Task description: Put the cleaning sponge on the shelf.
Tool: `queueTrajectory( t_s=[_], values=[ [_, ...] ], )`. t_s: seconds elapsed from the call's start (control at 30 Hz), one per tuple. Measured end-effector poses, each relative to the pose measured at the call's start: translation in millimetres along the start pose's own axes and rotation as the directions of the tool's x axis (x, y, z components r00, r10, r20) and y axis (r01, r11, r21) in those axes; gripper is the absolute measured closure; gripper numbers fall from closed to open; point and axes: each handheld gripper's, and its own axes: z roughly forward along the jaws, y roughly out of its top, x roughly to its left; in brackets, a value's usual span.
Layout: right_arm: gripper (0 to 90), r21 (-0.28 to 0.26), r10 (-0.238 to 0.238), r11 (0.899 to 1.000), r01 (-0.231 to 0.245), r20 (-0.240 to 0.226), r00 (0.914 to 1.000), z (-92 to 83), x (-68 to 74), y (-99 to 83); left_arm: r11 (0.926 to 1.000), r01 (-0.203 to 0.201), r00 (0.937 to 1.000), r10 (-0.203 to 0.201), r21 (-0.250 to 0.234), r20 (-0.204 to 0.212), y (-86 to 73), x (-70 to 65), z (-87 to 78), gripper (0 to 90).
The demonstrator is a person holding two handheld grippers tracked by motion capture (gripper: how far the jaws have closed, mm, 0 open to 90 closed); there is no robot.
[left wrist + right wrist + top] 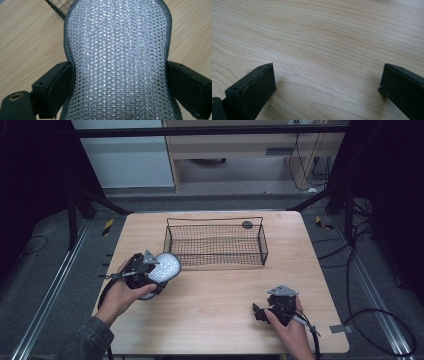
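The left tool (152, 272) is clamped on a silvery mesh pad (165, 266), a shiny knitted thing with a dark bound edge, and carries it just above the desk (220, 320) right beside the near-left corner of the black wire basket (216, 242). From the left gripper view the two jaws pinch the pad (117, 62) at its narrow waist, one on either edge, the wide rounded end sticking out ahead toward the basket corner (58, 8). Looks to me like the pad is headed into that basket, which sits empty at the back of the desk. Over on the other side, the right tool (260, 312) rests low on the desk near the front, well apart from everything, jaws spread wide with nothing but bare wood (324, 50) between them. The risk here: the pad is floppy and held only by its edges, so it could fold or slide out, and its leading end might catch on the basket's rim wire and drag the light basket along.
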Motion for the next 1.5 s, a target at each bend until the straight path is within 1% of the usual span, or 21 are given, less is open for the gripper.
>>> queueTrajectory(
  t_s=[0.1,0.17,0.27,0.3,0.43,0.5,0.53,0.57,0.6,0.67,0.7,0.73,0.8,0.9,1.13,1.17,1.2,1.23,1.37,1.4,1.5],
  values=[
    [0.4,0.002,0.006,1.000,-0.006,-0.003,1.0000,-0.3,0.3,0.2,0.9999,-0.014,0.9999,0.014,-0.006,-0.001,5.2,0.5,-2.7,8.1],
    [0.4,0.002,0.006,1.000,-0.006,-0.003,1.0000,-0.3,0.3,0.2,0.9992,-0.036,0.9993,0.036,-0.016,-0.010,14.4,1.4,-6.7,8.1],
    [0.4,0.002,0.006,1.000,-0.006,-0.003,1.0000,-0.3,0.3,0.2,0.9987,-0.046,0.9988,0.045,-0.020,-0.018,20.3,2.4,-8.4,8.1],
    [0.4,0.002,0.006,1.000,-0.006,-0.003,1.0000,-0.3,0.3,0.2,0.9982,-0.055,0.9982,0.054,-0.025,-0.024,25.7,3.9,-9.4,8.1],
    [0.4,0.002,0.006,1.000,-0.006,-0.002,1.0000,-0.2,0.3,0.2,0.9975,-0.067,0.9973,0.066,-0.023,-0.032,33.4,5.6,-9.6,8.1],
    [0.4,0.003,0.004,1.000,-0.004,-0.005,1.0000,-0.2,0.1,0.3,0.9967,-0.079,0.9961,0.078,-0.019,-0.040,38.9,7.3,-9.6,8.1],
    [0.4,0.002,0.006,1.000,-0.006,-0.008,0.9999,-0.2,0.3,0.4,0.9961,-0.087,0.9951,0.087,-0.008,-0.047,45.0,9.3,-9.7,8.1],
    [0.4,0.002,0.006,1.000,-0.006,-0.008,1.0000,-0.2,0.3,0.4,0.9961,-0.087,0.9951,0.087,-0.008,-0.047,45.0,9.3,-9.7,8.1],
    [0.4,0.003,0.006,1.000,-0.006,-0.009,0.9999,-0.2,0.3,0.4,0.9951,-0.098,0.9937,0.098,-0.002,-0.053,51.9,10.9,-10.0,8.1],
    [0.4,0.002,0.006,1.000,-0.006,-0.010,0.9999,-0.1,0.3,0.6,0.9936,-0.113,0.9918,0.112,-0.003,-0.061,59.5,12.3,-10.4,8.1],
    [0.4,-0.003,-0.013,1.000,0.013,-0.002,0.9999,0.8,-0.6,0.2,0.9924,-0.123,0.9905,0.122,-0.004,-0.062,63.3,13.0,-10.5,8.1],
    [0.3,-0.003,-0.014,1.000,0.014,-0.003,0.9999,0.8,-0.7,0.3,0.9916,-0.129,0.9897,0.129,-0.005,-0.063,67.3,13.4,-10.6,8.1],
    [0.3,-0.002,-0.017,1.000,0.017,-0.004,0.9998,0.9,-0.9,0.4,0.9891,-0.147,0.9870,0.146,-0.005,-0.066,74.7,13.9,-9.4,8.1],
    [0.3,-0.004,-0.016,1.000,0.016,-0.004,0.9999,1.3,-0.7,0.8,0.9882,-0.153,0.9863,0.152,-0.012,-0.065,85.5,15.1,-4.0,8.1],
    [0.4,0.003,-0.020,1.000,0.020,-0.003,0.9998,0.9,-0.7,0.4,0.9818,-0.190,0.9797,0.189,-0.007,-0.067,106.1,15.8,9.1,8.1],
    [0.4,0.002,-0.020,1.000,0.020,-0.002,0.9998,0.9,-0.6,0.4,0.9818,-0.190,0.9797,0.189,-0.007,-0.067,106.1,15.8,9.1,8.1],
    [0.4,0.003,-0.020,1.000,0.020,-0.003,0.9998,0.9,-0.6,0.5,0.9800,-0.199,0.9776,0.199,0.000,-0.070,111.1,17.5,11.8,8.1],
    [0.4,0.000,-0.012,1.000,0.012,-0.003,0.9999,1.0,-0.1,0.6,0.9801,-0.199,0.9777,0.198,0.001,-0.069,113.3,18.4,13.5,8.1],
    [0.4,0.002,-0.020,1.000,0.020,-0.002,0.9998,0.9,-0.6,0.4,0.9798,-0.200,0.9773,0.200,0.002,-0.070,119.1,20.0,16.8,8.1],
    [0.4,-0.001,-0.009,1.000,0.009,-0.004,0.9999,0.9,0.2,0.5,0.9792,-0.203,0.9768,0.203,0.003,-0.070,120.6,20.1,17.5,8.1],
    [0.4,-0.002,-0.007,1.000,0.007,-0.004,1.0000,0.9,0.4,0.5,0.9765,-0.215,0.9740,0.216,0.009,-0.069,125.2,19.8,18.9,8.1]
  ],
)
